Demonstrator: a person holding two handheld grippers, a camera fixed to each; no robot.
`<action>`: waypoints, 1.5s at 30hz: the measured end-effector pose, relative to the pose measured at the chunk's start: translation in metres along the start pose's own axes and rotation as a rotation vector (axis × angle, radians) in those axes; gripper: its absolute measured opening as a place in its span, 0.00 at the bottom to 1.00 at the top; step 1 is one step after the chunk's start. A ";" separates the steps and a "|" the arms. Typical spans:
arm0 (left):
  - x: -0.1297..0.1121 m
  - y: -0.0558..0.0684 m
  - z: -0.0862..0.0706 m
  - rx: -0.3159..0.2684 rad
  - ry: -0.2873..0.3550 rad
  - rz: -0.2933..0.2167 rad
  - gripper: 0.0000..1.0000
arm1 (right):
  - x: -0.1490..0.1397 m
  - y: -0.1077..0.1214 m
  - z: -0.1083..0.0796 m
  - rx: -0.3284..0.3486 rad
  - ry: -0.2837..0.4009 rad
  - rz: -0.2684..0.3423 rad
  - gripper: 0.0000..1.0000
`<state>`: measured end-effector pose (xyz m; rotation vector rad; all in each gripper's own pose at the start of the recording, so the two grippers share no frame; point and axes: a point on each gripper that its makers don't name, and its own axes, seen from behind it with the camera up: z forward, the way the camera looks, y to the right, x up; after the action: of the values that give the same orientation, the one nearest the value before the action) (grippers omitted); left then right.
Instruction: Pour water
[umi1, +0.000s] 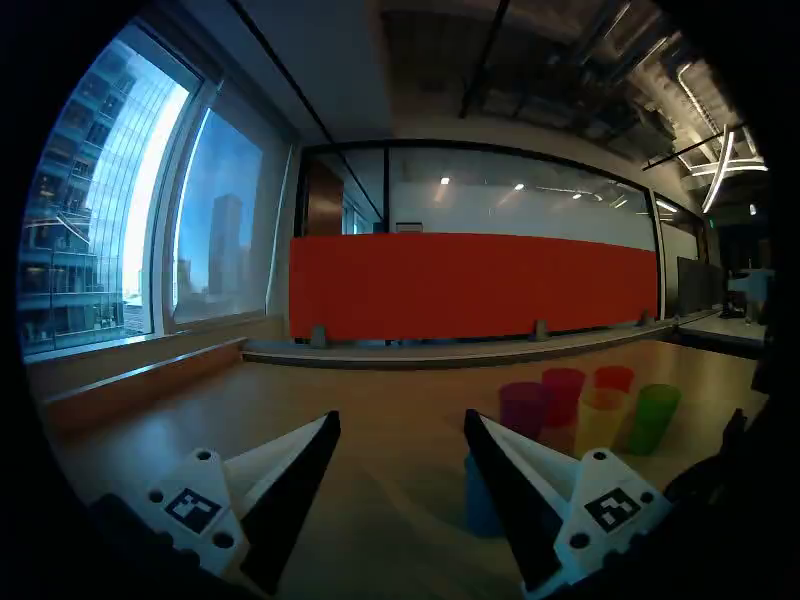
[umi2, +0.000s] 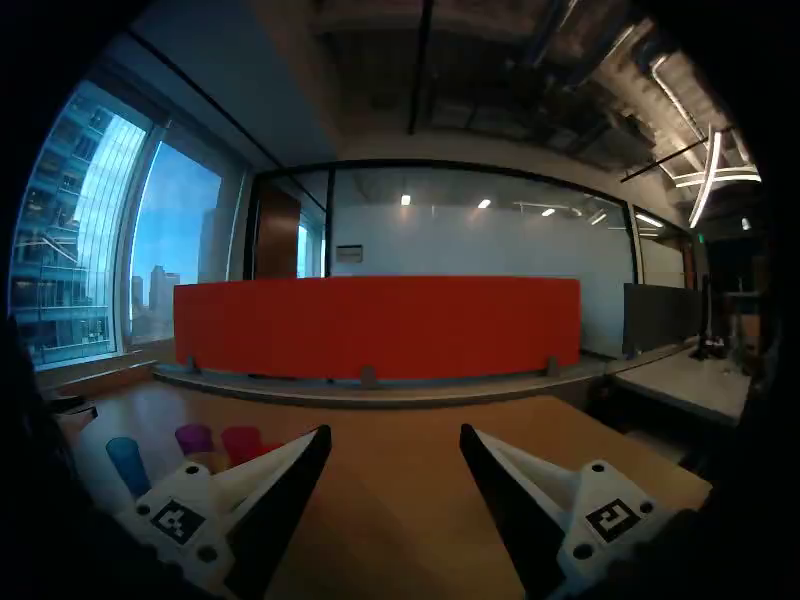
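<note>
Left gripper view: blue cup (umi1: 478, 502) at 5 o'clock, partly behind the claw's right finger. Purple cup (umi1: 522, 408), red cup (umi1: 563, 392), orange cup (umi1: 613, 378), yellow cup (umi1: 600, 420) and green cup (umi1: 654, 417) are clustered at 4 o'clock on the table (umi1: 400, 400).
Right gripper view: blue, purple and red cups at 8 o'clock, beside the left finger; grey desk (umi2: 680, 380) at 3 o'clock.
Left claw (umi1: 401, 420): fingers apart, gripping nothing, held level over the table, facing the red partition (umi1: 470, 285).
Right claw (umi2: 395, 432): fingers apart, holding nothing, level.
</note>
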<state>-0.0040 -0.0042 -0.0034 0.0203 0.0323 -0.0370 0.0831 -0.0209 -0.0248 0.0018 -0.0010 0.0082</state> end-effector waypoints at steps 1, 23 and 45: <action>0.000 0.000 0.000 0.000 0.000 0.000 0.92 | 0.000 0.000 0.000 0.001 0.002 -0.001 0.99; 0.000 0.000 0.000 0.000 0.000 0.000 0.92 | -0.011 0.000 0.003 0.038 0.042 -0.028 0.99; 0.000 0.000 0.001 0.000 0.000 0.000 0.92 | -0.046 0.003 0.016 0.033 0.057 -0.006 0.99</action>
<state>-0.0040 -0.0040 -0.0027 0.0205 0.0322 -0.0375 0.0366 -0.0187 -0.0090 0.0346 0.0562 0.0018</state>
